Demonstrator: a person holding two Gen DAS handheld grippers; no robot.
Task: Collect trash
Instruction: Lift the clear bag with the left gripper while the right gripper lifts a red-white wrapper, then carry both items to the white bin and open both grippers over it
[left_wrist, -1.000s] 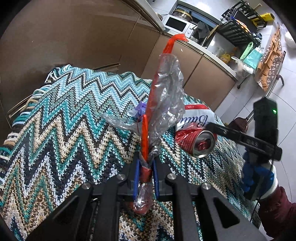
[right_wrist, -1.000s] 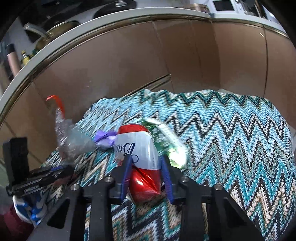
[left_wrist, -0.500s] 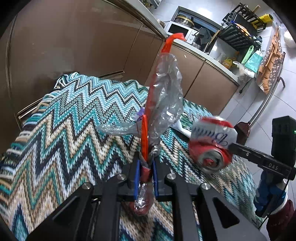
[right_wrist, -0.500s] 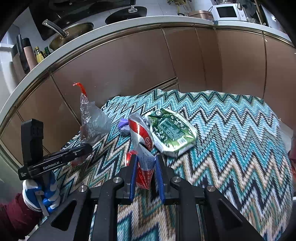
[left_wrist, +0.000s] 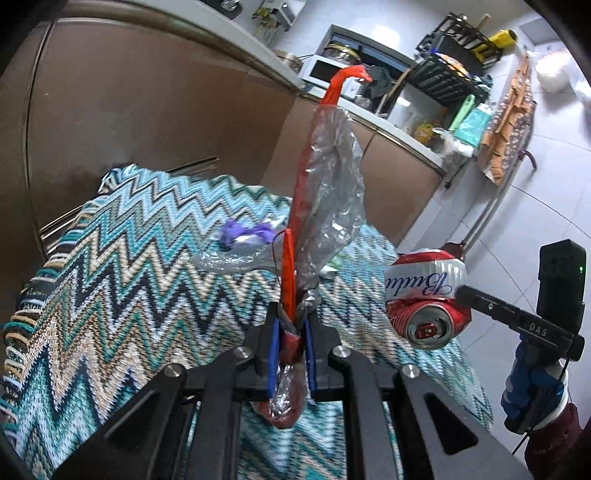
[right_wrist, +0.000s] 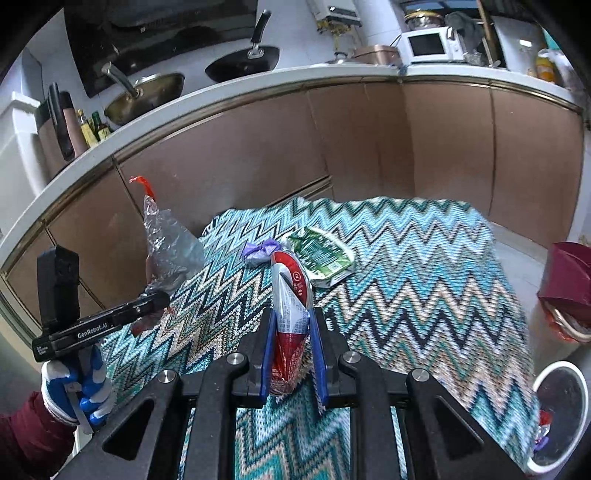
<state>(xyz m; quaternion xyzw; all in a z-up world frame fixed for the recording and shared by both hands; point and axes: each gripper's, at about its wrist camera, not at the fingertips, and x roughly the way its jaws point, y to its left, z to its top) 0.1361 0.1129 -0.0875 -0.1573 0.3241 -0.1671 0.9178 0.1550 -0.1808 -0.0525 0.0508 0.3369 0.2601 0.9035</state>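
A zigzag-knit cloth (right_wrist: 424, 266) in teal, cream and black is spreading out under both grippers, and brown cabinet fronts (right_wrist: 258, 147) are curving round behind it. Beyond the right gripper's right side, low at the edge of its view, a white-rimmed bin (right_wrist: 554, 369) is showing with scraps inside.

The left gripper (left_wrist: 290, 332) is clamping its blue pads tight on a crumpled clear plastic bag (left_wrist: 332, 192) with a long orange-red strip running up through it. The bag is standing up tall from the pads, wrinkled and shiny, its red tip curling over at the top, and its tail is bunching out below them.

The right gripper (right_wrist: 291, 325) has just been closing and is squeezing a crushed red and white can (right_wrist: 291, 291). The can is sitting flattened between the blue pads, poking up and forward past them. From the left wrist view, the same can (left_wrist: 424, 295) is hanging clear of the cloth, its dented open end facing that camera, white script across its side.

Just ahead of the right gripper, a green snack packet (right_wrist: 321, 254) is lying flat on the cloth. Touching its left edge, a small purple wrapper (right_wrist: 258, 253) is lying crumpled.

A blue-and-white gloved hand (right_wrist: 74, 384) is gripping the left gripper's handle.
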